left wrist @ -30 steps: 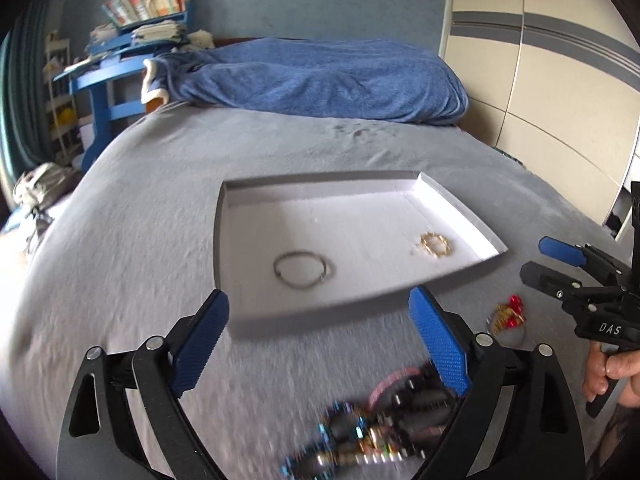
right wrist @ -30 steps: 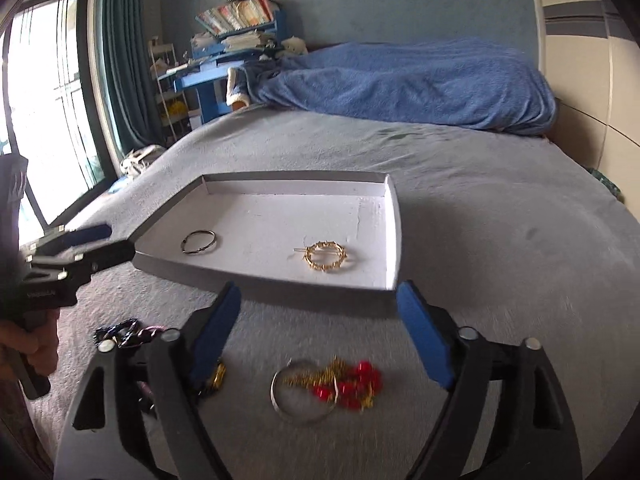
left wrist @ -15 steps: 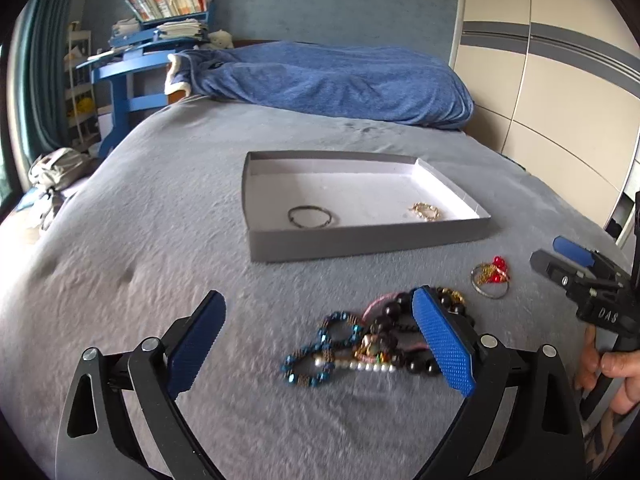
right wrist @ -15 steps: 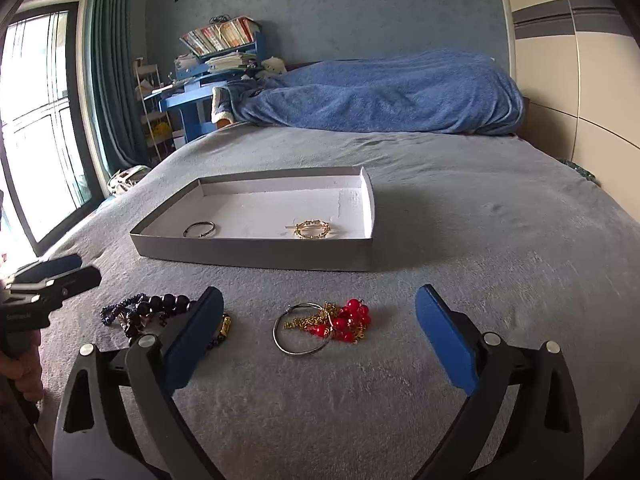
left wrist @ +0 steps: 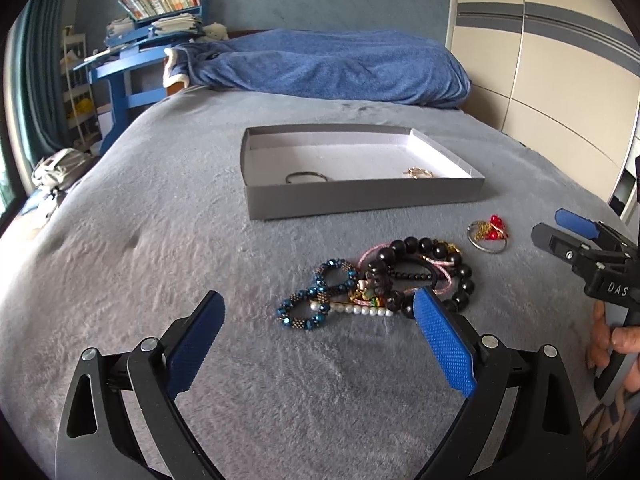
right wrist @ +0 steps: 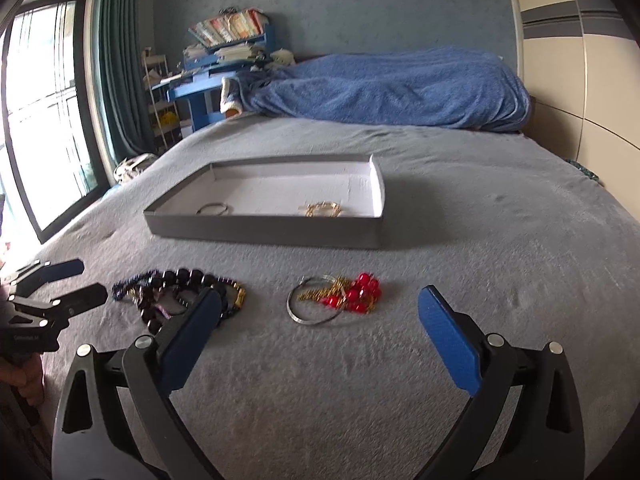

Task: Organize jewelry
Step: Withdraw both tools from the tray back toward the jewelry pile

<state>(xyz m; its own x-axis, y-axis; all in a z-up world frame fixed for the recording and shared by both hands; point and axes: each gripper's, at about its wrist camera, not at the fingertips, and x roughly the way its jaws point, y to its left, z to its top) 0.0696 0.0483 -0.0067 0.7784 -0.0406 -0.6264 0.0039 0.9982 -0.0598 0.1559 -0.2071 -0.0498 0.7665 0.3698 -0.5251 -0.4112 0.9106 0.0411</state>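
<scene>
A grey tray (left wrist: 360,200) (right wrist: 260,230) rests on the bed and holds a thin bangle (left wrist: 306,177) (right wrist: 213,209) and a gold bracelet (left wrist: 418,173) (right wrist: 322,209). In front of it lies a heap of bracelets: black beads (left wrist: 420,246) (right wrist: 188,278), blue beads (left wrist: 304,312) and a pearl strand (left wrist: 360,311). To the right of the heap lies a silver bangle with red beads (left wrist: 486,234) (right wrist: 340,300). My left gripper (left wrist: 318,294) (right wrist: 91,279) hovers open just short of the heap. The right gripper (right wrist: 320,292) (left wrist: 548,224) stands wide open near the red-bead bangle, holding nothing.
The grey bedcover (left wrist: 160,240) spreads all around the tray. A blue blanket (left wrist: 320,68) is bunched at the far end. A blue desk with books (left wrist: 132,64) and a window (right wrist: 40,120) stand on the left, a wardrobe (left wrist: 560,80) on the right. A hand (left wrist: 612,344) grips the right gripper's handle.
Both grippers have pulled back from the tray and sunk a little, so the tray looks farther off and the loose jewelry lies in full view. The right gripper's jaws have widened.
</scene>
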